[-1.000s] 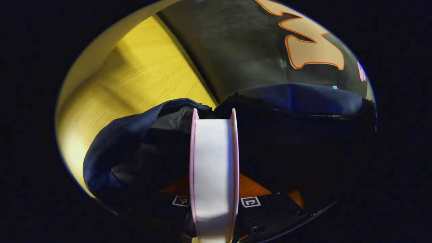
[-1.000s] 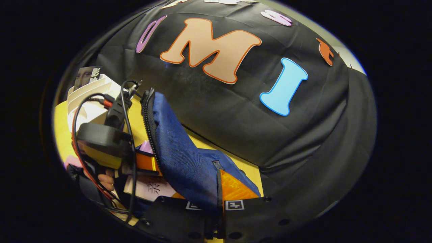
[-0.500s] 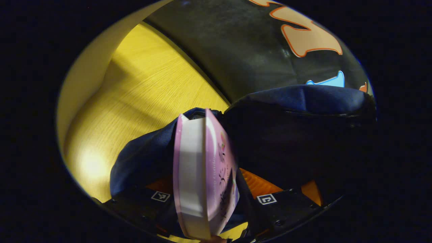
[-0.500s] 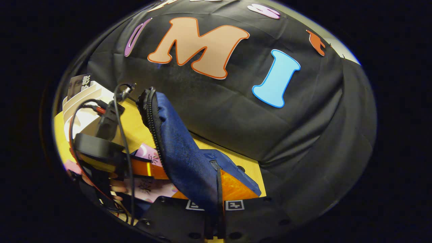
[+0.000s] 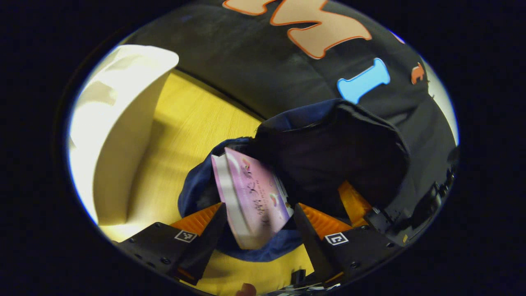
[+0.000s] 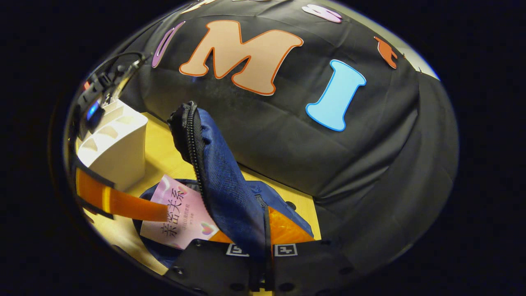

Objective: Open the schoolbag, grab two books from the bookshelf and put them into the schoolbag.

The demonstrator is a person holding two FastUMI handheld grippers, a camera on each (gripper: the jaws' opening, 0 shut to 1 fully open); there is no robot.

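The blue schoolbag point(image 6: 224, 176) lies open on the yellow table, its dark inside point(image 5: 341, 160) facing the left gripper view. My right gripper point(image 6: 265, 230) is shut on the bag's zippered flap and holds it upright. A pink book point(image 5: 254, 193) lies tilted in the bag's mouth, its cover point(image 6: 181, 213) half under the raised flap. My left gripper point(image 5: 259, 211) hovers just above it, open, with the fingers apart on either side and not pressing. One orange finger point(image 6: 123, 203) of the left gripper reaches in from the left in the right gripper view.
The white bookshelf point(image 5: 119, 123) stands on the wooden table point(image 5: 193, 131) left of the bag; in the right gripper view this bookshelf point(image 6: 117, 152) sits behind the left gripper. The black cloth wall rises close behind the bag.
My left gripper opened and let go of the pink book, which tipped over into the bag's mouth. The left gripper drew back. The right gripper kept holding the flap up.
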